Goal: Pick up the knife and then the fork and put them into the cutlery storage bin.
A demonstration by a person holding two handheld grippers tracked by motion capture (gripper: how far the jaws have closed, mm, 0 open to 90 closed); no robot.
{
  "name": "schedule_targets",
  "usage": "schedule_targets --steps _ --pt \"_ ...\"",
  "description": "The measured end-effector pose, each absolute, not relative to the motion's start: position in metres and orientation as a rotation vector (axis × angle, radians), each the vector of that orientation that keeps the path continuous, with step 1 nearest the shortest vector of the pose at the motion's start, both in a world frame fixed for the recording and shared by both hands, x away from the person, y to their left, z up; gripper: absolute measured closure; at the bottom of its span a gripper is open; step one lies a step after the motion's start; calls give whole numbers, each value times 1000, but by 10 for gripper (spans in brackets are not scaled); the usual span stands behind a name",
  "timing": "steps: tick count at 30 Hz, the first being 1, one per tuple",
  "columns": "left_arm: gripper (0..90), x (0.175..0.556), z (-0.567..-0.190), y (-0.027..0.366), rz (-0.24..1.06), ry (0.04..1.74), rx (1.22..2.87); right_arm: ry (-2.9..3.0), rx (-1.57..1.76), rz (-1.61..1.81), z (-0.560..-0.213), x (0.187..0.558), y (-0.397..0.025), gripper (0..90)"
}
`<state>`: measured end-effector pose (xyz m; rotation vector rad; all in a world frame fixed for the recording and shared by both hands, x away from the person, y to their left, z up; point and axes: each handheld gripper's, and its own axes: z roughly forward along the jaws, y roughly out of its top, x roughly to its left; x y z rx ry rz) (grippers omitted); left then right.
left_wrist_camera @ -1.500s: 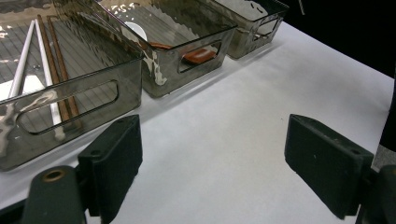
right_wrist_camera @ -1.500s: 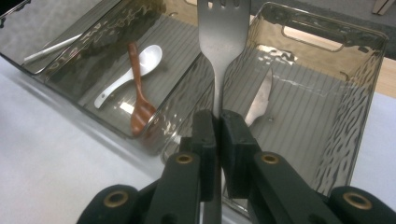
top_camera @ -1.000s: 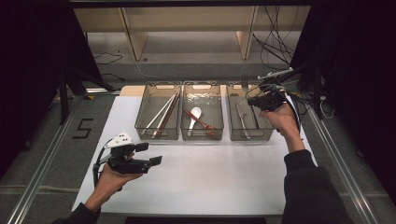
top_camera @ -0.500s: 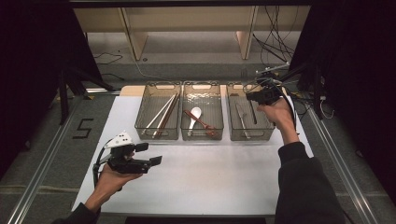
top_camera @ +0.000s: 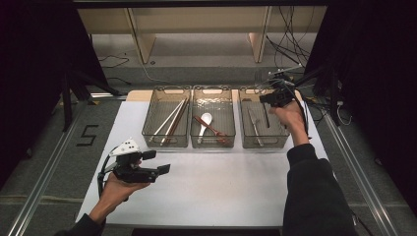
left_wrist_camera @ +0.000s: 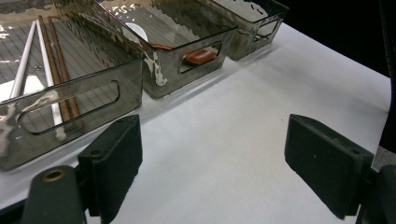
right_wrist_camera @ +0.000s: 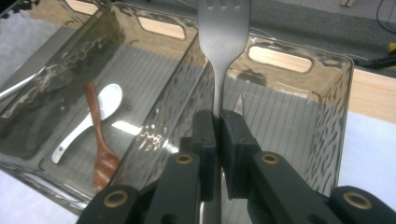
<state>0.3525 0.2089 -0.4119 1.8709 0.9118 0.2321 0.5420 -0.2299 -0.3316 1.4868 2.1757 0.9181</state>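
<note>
My right gripper [right_wrist_camera: 217, 135] is shut on the handle of a metal fork [right_wrist_camera: 223, 32], whose tines point away from me over the right bin [right_wrist_camera: 327, 116]. In the high view this right gripper [top_camera: 276, 98] hovers above the back of the right bin [top_camera: 264, 144], which holds metal cutlery [top_camera: 254, 127]. My left gripper [top_camera: 157, 161] stands open over the white table near its front left, with nothing between its jaws. In its own view the left gripper [left_wrist_camera: 212, 158] gapes wide over bare table.
Three smoky clear bins stand in a row. The left bin [top_camera: 166, 143] holds chopsticks [top_camera: 171, 120]; the middle bin [top_camera: 213, 145] holds a white spoon [top_camera: 204, 123] and a wooden spoon [top_camera: 212, 129]. Cables [top_camera: 314, 98] lie at the right; table legs stand behind.
My right gripper has moved slightly left and away with the fork, further over the right bin. The left gripper has stayed still.
</note>
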Motion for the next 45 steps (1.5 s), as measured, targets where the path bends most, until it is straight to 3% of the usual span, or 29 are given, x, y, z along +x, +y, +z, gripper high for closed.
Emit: schedule_targets --steps 45 --pt "185 352 -412 209 232 913 1869 2262 1564 744 -384 550 -228 850"
